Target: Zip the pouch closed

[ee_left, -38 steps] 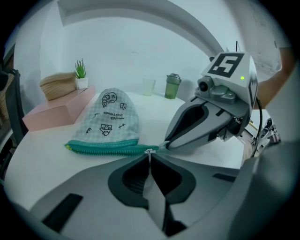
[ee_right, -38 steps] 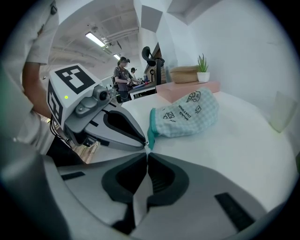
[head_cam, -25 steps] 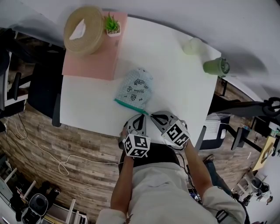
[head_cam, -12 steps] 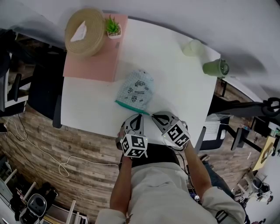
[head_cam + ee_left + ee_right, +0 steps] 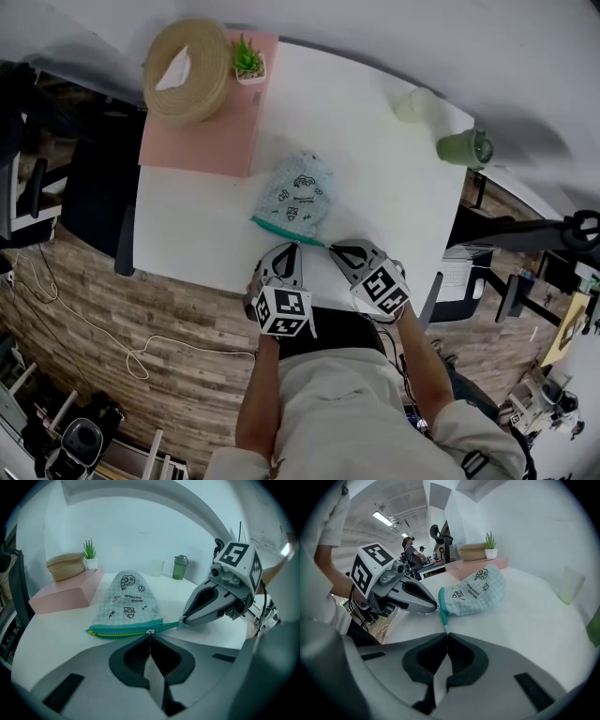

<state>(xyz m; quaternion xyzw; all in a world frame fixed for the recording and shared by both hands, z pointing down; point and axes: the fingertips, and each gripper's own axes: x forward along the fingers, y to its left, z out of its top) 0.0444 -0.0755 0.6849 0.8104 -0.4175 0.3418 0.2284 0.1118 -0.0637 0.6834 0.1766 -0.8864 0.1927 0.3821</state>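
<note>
Head view: checked pouch [image 5: 295, 192] flat on the white surface [image 5: 375, 159], teal zipper [image 5: 286, 230] crosswise along its near edge. Left gripper view: left gripper [image 5: 150, 636] jaws clenched on the zipper pull [image 5: 150, 632], seemingly unzipped stretch lying leftward. Right gripper view: right gripper [image 5: 446, 633] jaws pinching the end tab [image 5: 444, 622], likely anchoring.

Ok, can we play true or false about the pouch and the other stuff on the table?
1. The pouch lies on the white table. True.
2. The green cup stands on the pink box. False: it stands on the table, near a far corner.
3. The left gripper and the right gripper are both shut on the teal zipper. True.
4. The little plant grows inside the pouch. False: it stands on the pink box, beside the woven basket.
5. The pouch is plain red. False: it is pale checked cloth with little drawings.
</note>
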